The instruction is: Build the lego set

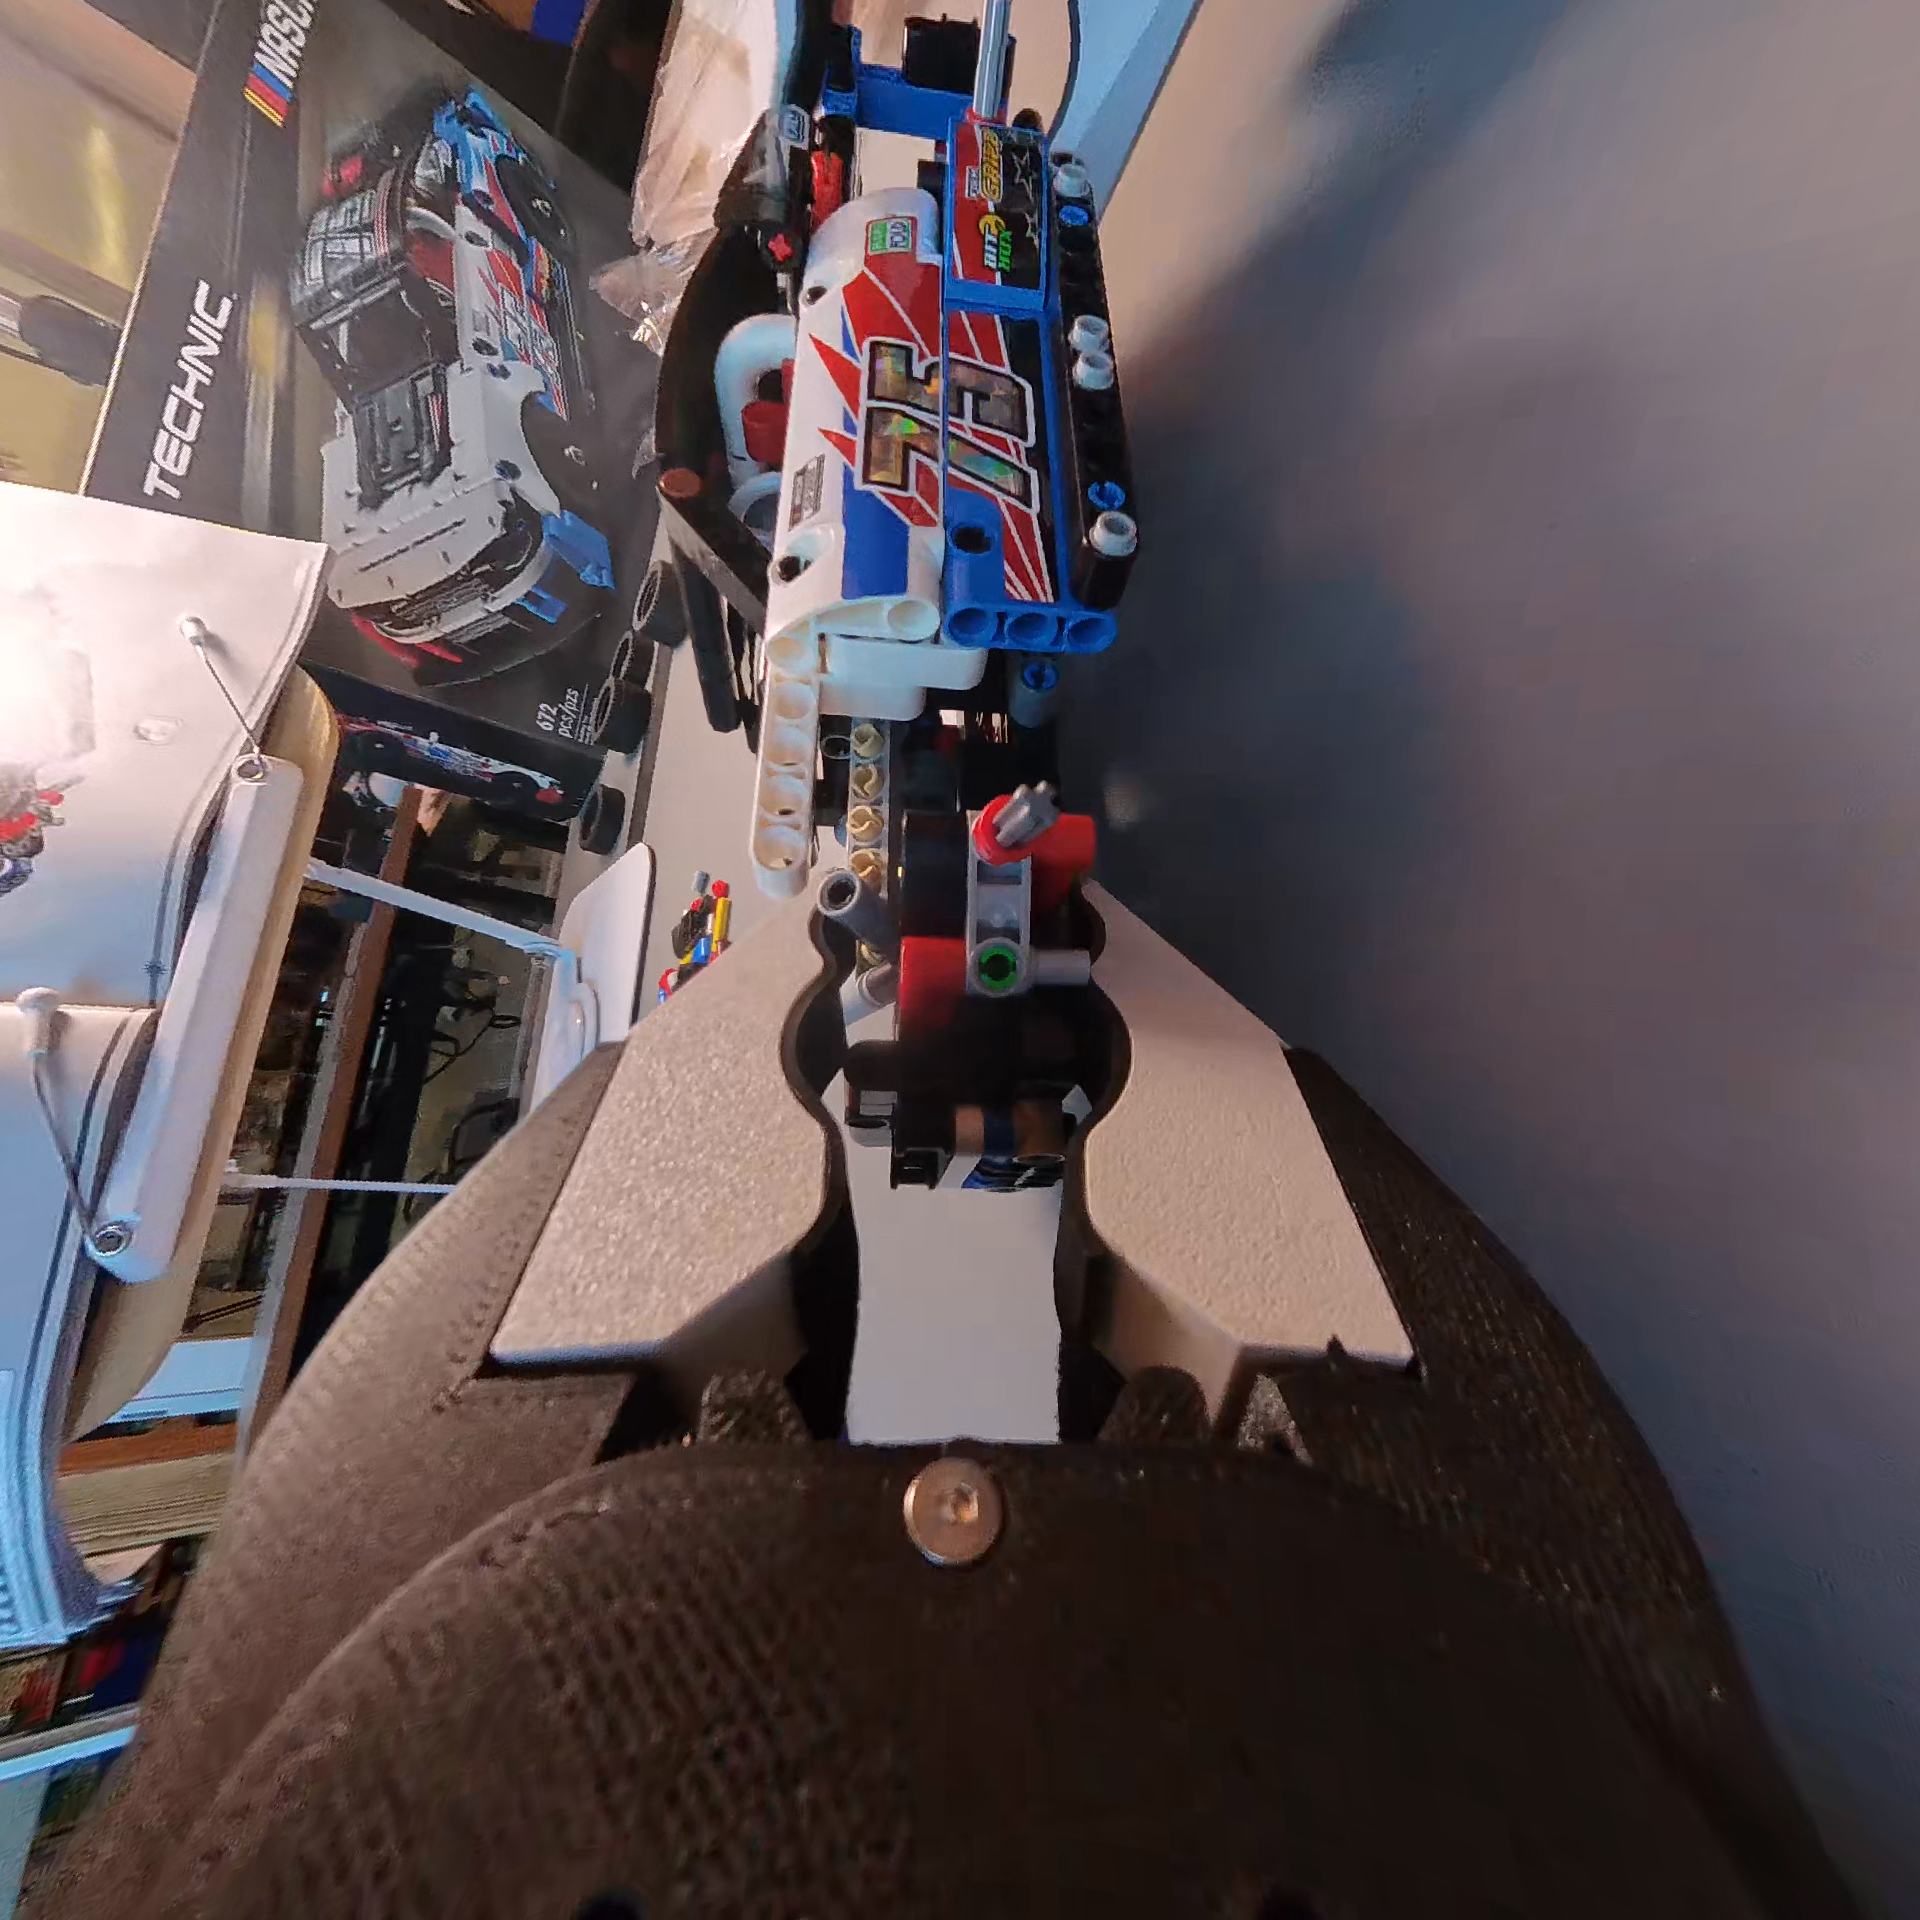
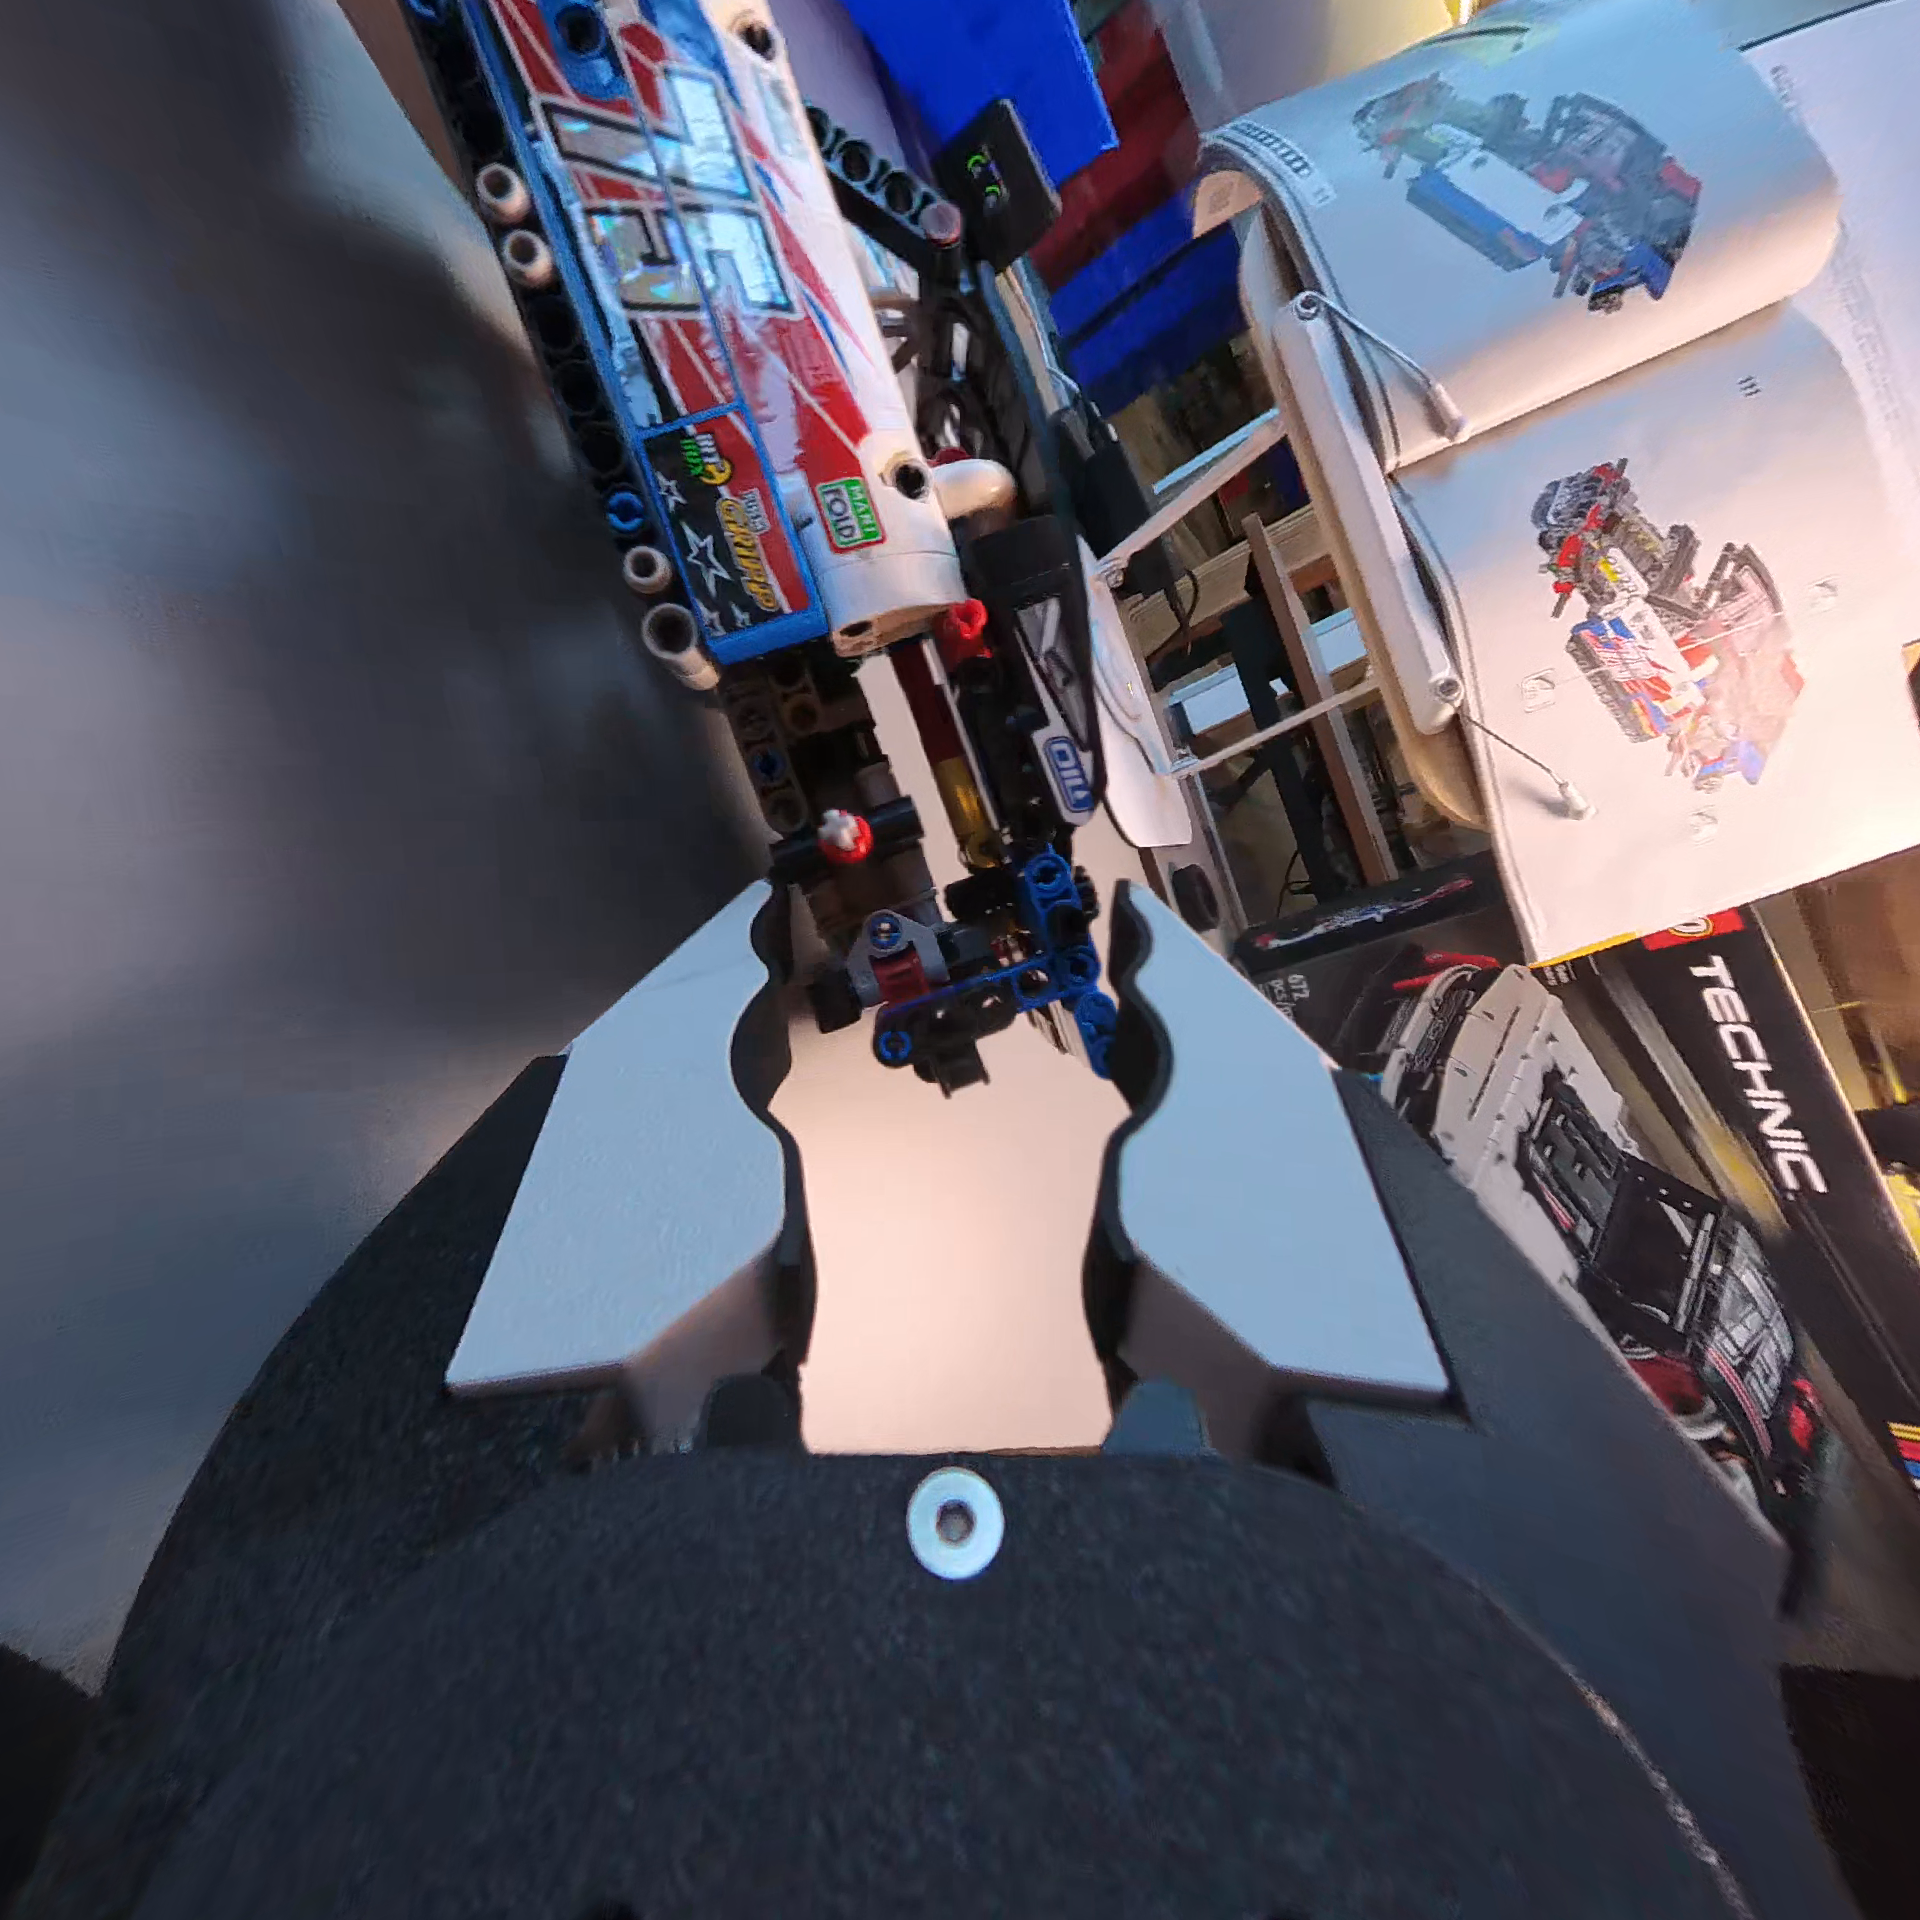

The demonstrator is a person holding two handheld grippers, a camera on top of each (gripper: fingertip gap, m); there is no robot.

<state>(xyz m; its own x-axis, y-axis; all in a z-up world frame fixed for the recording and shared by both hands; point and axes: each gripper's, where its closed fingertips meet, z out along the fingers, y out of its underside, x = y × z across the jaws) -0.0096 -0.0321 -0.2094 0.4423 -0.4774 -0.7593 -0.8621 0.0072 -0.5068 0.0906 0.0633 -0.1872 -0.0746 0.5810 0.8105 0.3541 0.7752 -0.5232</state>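
The part-built lego car (image 1: pixel 883 416) has a white, red and blue sticker-covered side panel and a black beam with grey pins. It is turned on its side and held between both grippers. My left gripper (image 1: pixel 956 914) is shut on one end of the car, on its red, black and grey parts. In the right wrist view the same car (image 2: pixel 707 312) stretches away. My right gripper (image 2: pixel 943 899) closes on the opposite end. The blue frame (image 2: pixel 1039 977) touches the right finger, and black parts sit by the left finger.
The set's box (image 1: pixel 395 364) (image 2: pixel 1558 1143) lies beside the car. An open instruction booklet (image 2: pixel 1662 520) rests on a white stand (image 1: pixel 208 987). Black tyres (image 1: pixel 634 665), small loose pieces (image 1: pixel 701 935) and plastic bags (image 1: pixel 707 104) lie nearby. Blue bins (image 2: pixel 987 62) stand behind. Left tips to right tips: about 15 cm.
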